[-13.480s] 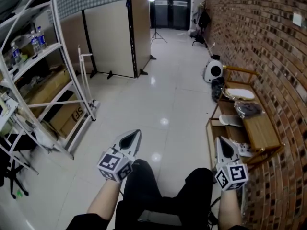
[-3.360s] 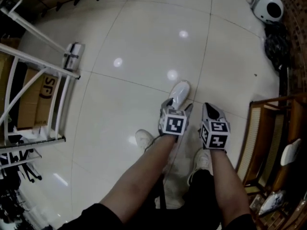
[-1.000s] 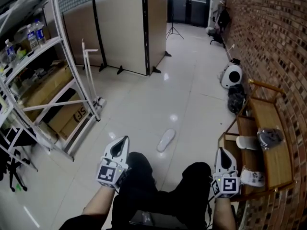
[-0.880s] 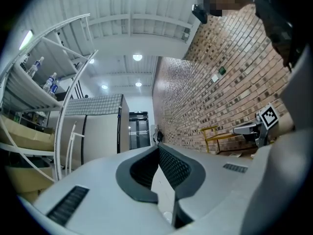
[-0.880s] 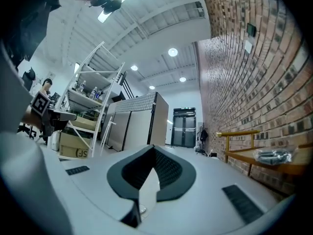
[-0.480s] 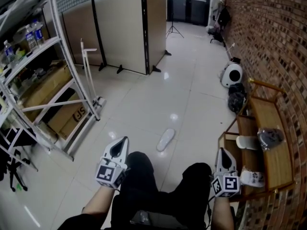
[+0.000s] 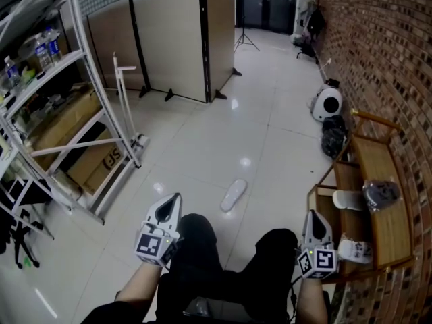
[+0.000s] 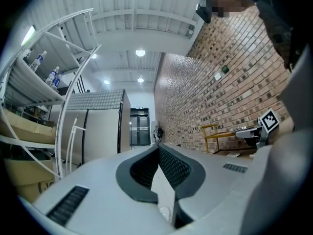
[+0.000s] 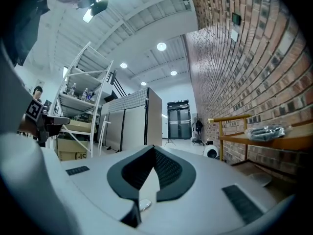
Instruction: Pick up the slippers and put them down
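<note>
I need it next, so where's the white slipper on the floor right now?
Head view: the white slipper lies on the tiled floor near centre, just ahead of the person's knees, left of the wooden rack.

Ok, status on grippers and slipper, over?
Left gripper shut, empty. Right gripper shut, empty. White slipper flat on floor ahead, clear of both. Path to it open.

A white slipper [image 7: 234, 196] is seen on the glossy tiled floor [image 7: 202, 140], ahead of and between the left claw [image 7: 176, 197] and the right claw [image 7: 312, 213], well apart from both. Just right of the right claw a wooden bench [image 7: 388, 229] is set, with a dark bundle [image 7: 380, 193] on top and a white flat item [image 7: 347, 199] on its lower shelf.
</note>
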`<state>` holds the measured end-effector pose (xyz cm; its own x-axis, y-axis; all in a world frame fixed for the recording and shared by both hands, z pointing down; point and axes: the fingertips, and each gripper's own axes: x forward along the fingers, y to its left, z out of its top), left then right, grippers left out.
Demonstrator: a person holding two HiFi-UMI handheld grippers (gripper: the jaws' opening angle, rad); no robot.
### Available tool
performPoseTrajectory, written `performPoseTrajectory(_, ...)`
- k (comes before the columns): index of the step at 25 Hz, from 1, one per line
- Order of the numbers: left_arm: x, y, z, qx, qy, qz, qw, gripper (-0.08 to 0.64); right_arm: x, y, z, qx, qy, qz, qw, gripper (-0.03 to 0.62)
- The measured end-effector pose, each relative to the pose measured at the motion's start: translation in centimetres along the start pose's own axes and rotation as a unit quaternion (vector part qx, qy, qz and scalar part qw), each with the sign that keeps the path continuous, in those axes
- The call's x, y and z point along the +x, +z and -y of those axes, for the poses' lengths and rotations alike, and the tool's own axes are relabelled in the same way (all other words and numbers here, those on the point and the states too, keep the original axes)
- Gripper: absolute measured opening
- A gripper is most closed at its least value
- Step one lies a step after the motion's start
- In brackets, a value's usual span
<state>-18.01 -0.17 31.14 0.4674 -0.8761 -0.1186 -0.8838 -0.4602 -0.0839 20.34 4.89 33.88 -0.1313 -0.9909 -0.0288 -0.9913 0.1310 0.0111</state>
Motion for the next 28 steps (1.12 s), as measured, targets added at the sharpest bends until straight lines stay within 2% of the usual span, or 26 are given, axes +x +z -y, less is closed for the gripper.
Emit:
performPoseTrajectory(7,-2.6,0.6,0.7,-0.003,0.003,0.006,1.0000,0.003,-2.9,0.2,-0.4,0.001,-0.010,-0.001,1.000,0.002)
performPoseTrajectory(19,-10.6,1.5,4.4,-0.006,-0.019,0.008,0.9998,0.003,-14.2,1.0,-2.1,-0.025,-0.033,0.009,0.999,0.002)
performPoseTrajectory(24,-12.4,1.6,5.7,-0.006,-0.028,0.011,0.9995,0.003,-17.8,0.6,-2.1,-0.012,-0.052,0.000,0.999,0.002)
performPoseTrajectory(28,-13.1,1.3,6.8,-0.009,-0.035,0.009,0.9993,0.003,-19.0,0.2,-2.5,-0.035,-0.044,-0.003,0.998,0.002)
